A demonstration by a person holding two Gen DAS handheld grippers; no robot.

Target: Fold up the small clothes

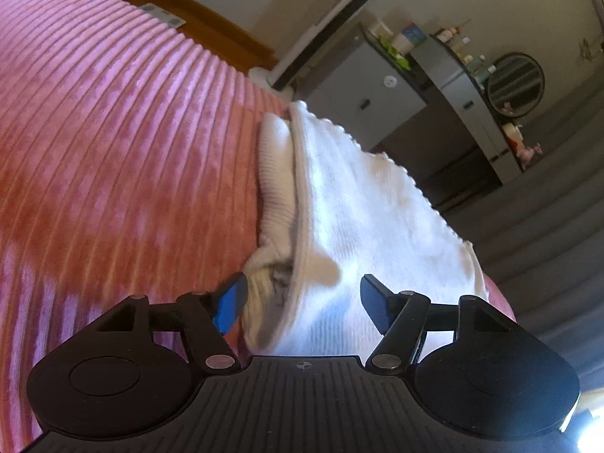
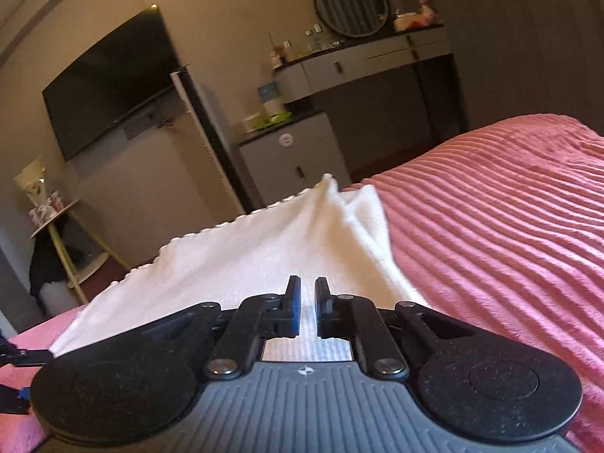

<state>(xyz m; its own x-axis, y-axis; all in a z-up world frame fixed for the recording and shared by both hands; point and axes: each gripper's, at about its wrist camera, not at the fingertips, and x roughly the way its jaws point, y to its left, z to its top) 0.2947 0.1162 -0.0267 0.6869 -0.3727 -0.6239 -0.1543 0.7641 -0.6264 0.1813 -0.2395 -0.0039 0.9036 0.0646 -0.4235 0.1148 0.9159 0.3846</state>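
Note:
A small white knit garment point(image 1: 339, 207) lies on the pink ribbed bedspread point(image 1: 113, 151), partly folded, with a ribbed edge and a scalloped trim. My left gripper point(image 1: 302, 302) is open, its blue-padded fingers point(image 1: 230, 307) on either side of the garment's near end. In the right wrist view the same white garment point(image 2: 264, 249) stretches away from my right gripper point(image 2: 308, 309), whose fingers stand nearly closed with a narrow gap, over the cloth's near edge. I cannot tell whether cloth is pinched between them.
The bedspread point(image 2: 490, 226) extends to the right. Beyond the bed's edge stand a grey drawer cabinet point(image 2: 294, 158), a dressing table with a round mirror point(image 2: 351, 3), a wall television point(image 2: 109, 83) and a small yellow side table point(image 2: 68, 249).

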